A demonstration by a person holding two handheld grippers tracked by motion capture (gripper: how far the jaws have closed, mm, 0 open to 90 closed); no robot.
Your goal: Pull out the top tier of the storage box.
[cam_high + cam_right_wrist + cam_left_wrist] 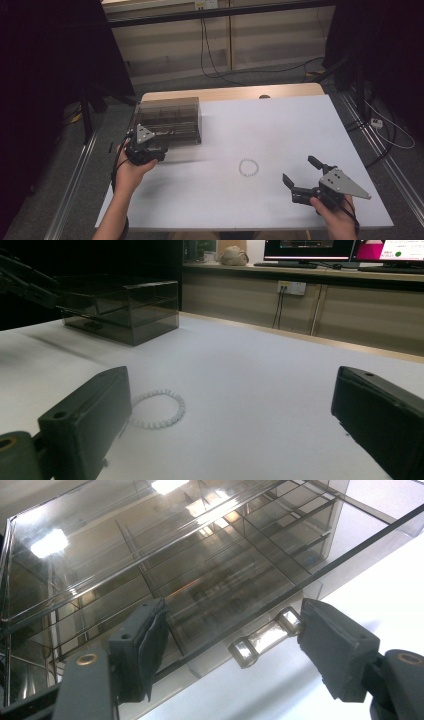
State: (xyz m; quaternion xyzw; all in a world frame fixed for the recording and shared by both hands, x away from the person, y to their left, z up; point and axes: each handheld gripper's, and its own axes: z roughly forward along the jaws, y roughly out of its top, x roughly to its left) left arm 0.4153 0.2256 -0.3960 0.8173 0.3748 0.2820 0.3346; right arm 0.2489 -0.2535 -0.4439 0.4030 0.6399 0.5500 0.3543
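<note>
Two grippers are at work on the white table (280, 125). The left gripper (230, 645) stands at the front of a smoky transparent drawer box (170, 120), which sits at the table's far left part. In the left gripper view its jaws are spread on both sides of a small clear drawer handle (265, 636); the right jaw is just beside the handle's end, maybe touching it, and the left jaw is apart from it, so the handle is between the jaws but not pinched. The drawer seems to stand a little way out of the box.

The right gripper (299, 176) rests near the table's right front with its jaws wide apart and nothing between them. A white beaded bracelet (157, 409) lies flat on the table, between the two grippers and nearer to the right one.

I judge that the box is of light, stiff, thin plastic with a smooth, slippery surface, so it can slide on the table when the handle is pulled. The handle is the right place to hold, at its middle, with a gentle straight pull. The bracelet looks light and flexible; it will hang loose when lifted, so pinching one side of the ring should be enough.
</note>
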